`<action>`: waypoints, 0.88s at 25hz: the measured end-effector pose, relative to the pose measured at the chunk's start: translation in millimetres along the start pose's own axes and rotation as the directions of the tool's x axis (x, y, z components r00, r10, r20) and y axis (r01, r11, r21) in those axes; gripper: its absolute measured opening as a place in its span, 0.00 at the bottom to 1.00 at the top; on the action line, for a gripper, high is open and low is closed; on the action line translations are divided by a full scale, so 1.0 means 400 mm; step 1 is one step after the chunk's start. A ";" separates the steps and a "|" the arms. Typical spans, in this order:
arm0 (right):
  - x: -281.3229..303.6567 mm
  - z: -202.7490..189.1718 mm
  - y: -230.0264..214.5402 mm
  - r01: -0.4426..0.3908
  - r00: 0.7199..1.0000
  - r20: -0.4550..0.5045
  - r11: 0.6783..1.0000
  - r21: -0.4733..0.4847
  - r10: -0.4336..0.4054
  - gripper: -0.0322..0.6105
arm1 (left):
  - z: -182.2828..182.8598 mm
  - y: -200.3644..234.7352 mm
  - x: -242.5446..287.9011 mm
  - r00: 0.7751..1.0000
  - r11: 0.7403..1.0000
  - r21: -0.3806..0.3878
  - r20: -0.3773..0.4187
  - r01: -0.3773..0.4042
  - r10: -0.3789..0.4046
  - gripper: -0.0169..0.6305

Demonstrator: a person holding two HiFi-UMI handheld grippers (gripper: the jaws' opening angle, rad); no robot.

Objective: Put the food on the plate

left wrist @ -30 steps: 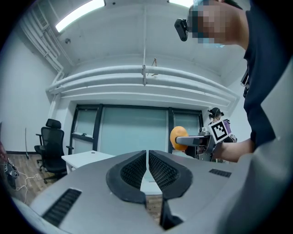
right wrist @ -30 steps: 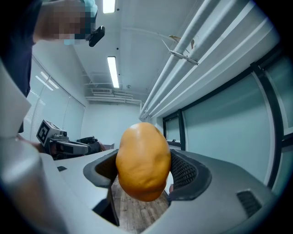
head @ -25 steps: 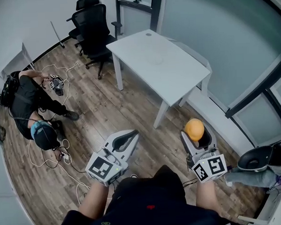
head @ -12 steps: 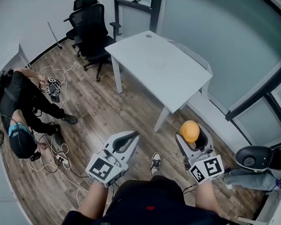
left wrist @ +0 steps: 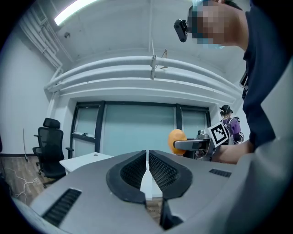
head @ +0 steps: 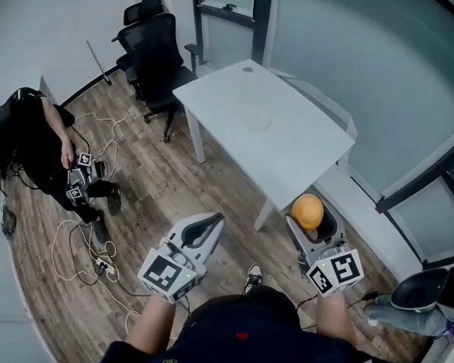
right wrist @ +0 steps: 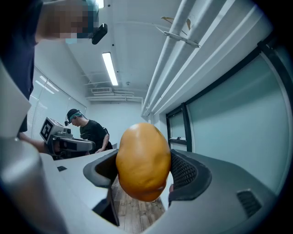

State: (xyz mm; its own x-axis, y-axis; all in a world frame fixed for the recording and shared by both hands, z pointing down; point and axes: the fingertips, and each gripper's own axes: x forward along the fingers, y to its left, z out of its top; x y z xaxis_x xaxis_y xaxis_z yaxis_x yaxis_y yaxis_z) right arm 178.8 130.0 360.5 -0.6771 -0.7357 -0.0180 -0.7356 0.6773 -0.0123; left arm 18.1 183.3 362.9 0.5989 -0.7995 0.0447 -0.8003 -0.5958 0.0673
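Your right gripper (head: 314, 224): jaws clamped on an orange, rounded piece of food (right wrist: 143, 161), held in the air near the corner of the white table (head: 270, 129). Your left gripper (left wrist: 147, 157): jaws pressed together, nothing between them, over the wood floor (head: 159, 188).

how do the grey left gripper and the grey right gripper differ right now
The left gripper is shut on nothing, jaws touching; the right gripper is shut on a round orange food item. In the head view the left gripper angles toward the right; the right gripper points roughly straight ahead. Both are grey and held over the wooden floor.
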 end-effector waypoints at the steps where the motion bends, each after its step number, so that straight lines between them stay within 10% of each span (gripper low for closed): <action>1: 0.015 -0.002 -0.031 -0.006 1.000 0.000 1.000 0.004 0.006 0.59 | 0.004 0.013 0.030 1.000 1.000 0.003 -0.010 -0.017 0.017 0.08; 22: 0.336 -0.071 -0.427 -0.107 0.994 0.010 0.985 0.138 0.107 0.59 | 0.015 0.191 0.430 0.989 0.991 0.026 -0.062 -0.132 0.133 0.08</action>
State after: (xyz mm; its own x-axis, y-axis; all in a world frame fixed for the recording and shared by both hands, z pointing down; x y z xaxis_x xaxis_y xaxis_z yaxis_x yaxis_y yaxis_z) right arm 212.7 -84.7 388.5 -0.7516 -0.6590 -0.0290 -0.6487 0.7464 -0.1484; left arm 59.8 0.0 369.8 0.4877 -0.8654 0.1149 -0.8726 -0.4872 0.0345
